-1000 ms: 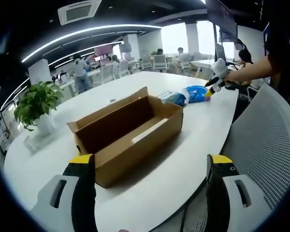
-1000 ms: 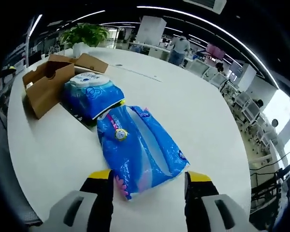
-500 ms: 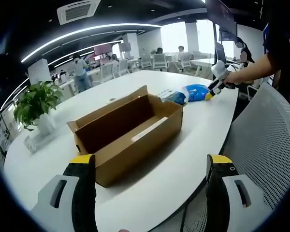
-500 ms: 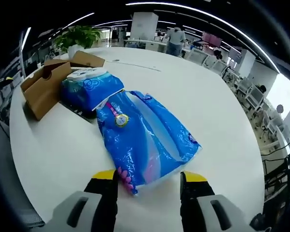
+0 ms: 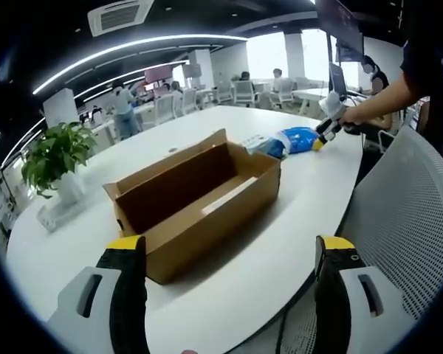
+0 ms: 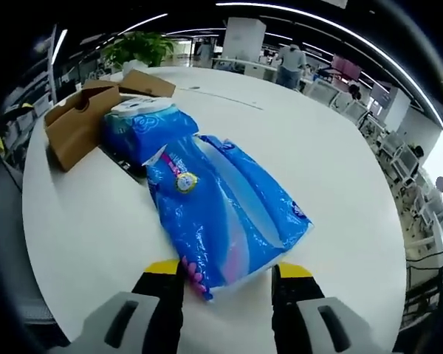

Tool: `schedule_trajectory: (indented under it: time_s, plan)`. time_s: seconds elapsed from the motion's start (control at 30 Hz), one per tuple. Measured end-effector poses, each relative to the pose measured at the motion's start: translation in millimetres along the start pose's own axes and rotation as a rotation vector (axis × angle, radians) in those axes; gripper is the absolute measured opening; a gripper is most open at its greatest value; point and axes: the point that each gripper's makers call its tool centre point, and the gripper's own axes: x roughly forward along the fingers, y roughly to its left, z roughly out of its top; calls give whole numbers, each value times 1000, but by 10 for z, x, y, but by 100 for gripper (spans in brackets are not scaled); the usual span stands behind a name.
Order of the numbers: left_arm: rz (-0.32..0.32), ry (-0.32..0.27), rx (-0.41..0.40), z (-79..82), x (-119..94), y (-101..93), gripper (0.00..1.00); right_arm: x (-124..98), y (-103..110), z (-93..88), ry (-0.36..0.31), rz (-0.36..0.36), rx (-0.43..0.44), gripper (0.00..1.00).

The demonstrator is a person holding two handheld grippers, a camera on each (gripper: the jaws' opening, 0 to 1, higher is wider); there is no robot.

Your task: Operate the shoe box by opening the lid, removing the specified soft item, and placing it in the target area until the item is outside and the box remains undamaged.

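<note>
In the right gripper view, the right claw [image 6: 225,271] is seen spread apart, jaws not yet clenched, w/ the near end of a blue plastic pack [image 6: 225,215] set between the yellow-tipped jaws; whether the jaws touch the pack cannot be told. The pack is laid flat on the white worktop [image 6: 340,169], well outside the box. Just beyond it, touching or nearly so, a second blue pack w/ a white top [image 6: 148,129] is seen. Further out, near the worktop's far-left edge, the open cardboard box [image 6: 77,125] is placed, flaps raised. A potted plant [image 6: 136,48] is seen behind the box.

In the left gripper view, the left claw [image 5: 229,254] is held released, jaws wide apart, nothing between them, just short of the box [image 5: 196,203]. The box is seen open w/ its lid flap [image 5: 170,166] stood up along the far side; interior looks bare apart from a pale strip at the bottom. Past the box's right end, the two blue packs [image 5: 284,142] are seen together on the worktop [image 5: 81,228]. The right claw [image 5: 325,136], held by a person's hand [image 5: 354,118], is seen at the far pack. A plant [image 5: 55,155] is seen at left; a mesh chair back [image 5: 402,214] at right.
</note>
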Motion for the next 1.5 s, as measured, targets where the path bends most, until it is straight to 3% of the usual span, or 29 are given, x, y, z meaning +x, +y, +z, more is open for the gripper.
schedule_trajectory:
  time_s: [0.53,1.5]
  plan:
    - [3,8,1,-10,-3,-1,94,58,-110,65,57,57,-126,37]
    - [8,14,-2,-27,1,20,94,177,-205,221,55,41,-111,36]
